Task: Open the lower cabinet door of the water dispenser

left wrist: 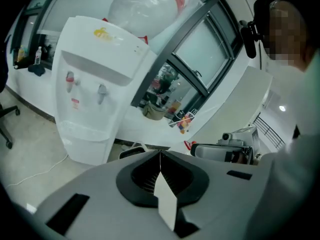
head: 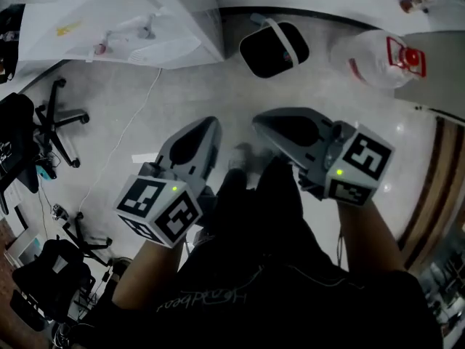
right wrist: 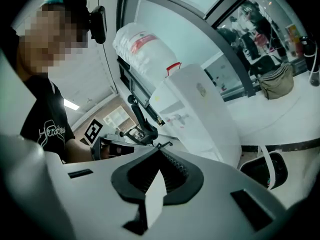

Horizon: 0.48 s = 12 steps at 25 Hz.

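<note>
The white water dispenser [head: 123,20] stands on the floor at the top left of the head view, well ahead of both grippers. Through the left gripper view I see its front [left wrist: 95,84]: two taps, a clear water bottle [left wrist: 150,4] on top, and the lower panel [left wrist: 82,144] flush and closed. My left gripper [head: 203,126] and right gripper [head: 265,122] are held side by side above my legs, both shut and empty. The left jaws [left wrist: 160,151] meet in a seam, and so do the right jaws [right wrist: 160,146]. The right gripper view shows the dispenser [right wrist: 200,119] from its side.
A black bin [head: 274,47] with a white handle sits on the floor right of the dispenser. A spare water bottle [head: 374,58] lies further right. An office chair [head: 62,122] stands at the left, and a white cable [head: 123,133] runs across the floor.
</note>
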Available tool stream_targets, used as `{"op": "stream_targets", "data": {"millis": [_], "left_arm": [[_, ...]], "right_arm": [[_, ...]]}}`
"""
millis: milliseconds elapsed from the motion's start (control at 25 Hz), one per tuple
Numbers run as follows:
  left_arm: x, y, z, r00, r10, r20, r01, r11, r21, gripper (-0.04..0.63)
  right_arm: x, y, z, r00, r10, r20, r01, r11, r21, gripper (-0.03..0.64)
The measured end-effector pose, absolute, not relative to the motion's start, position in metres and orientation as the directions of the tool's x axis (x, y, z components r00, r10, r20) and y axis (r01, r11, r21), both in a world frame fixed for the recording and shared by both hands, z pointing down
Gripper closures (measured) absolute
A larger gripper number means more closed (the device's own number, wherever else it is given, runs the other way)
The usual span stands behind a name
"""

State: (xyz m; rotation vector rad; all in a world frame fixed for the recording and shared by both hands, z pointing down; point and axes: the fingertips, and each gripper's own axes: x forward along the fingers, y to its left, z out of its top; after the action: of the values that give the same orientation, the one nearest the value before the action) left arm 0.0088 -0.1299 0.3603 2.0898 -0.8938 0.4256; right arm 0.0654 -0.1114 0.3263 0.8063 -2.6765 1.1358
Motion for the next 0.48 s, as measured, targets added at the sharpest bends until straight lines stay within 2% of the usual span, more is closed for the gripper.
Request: {"op": "stream_targets", "data": {"millis": [200,480], "left_arm": [[0.014,-0.146,0.411,0.621,-0.502,0.602,-0.78,-0.322,0.537,0.594],[0.034,-0.153,0.476,0.551,-0.508,0.662,-0.828,-0.234,0.51,0.593]], "right_arm": [[0.08,-0.137,0.38,-0.879,-0.35,0.324,-0.477,0.628,-0.615,0.604],[0.101,-0.151,0.431,-0.893,-0.295,0.341,-0.446,0.683,-0.578,0.604]]}}
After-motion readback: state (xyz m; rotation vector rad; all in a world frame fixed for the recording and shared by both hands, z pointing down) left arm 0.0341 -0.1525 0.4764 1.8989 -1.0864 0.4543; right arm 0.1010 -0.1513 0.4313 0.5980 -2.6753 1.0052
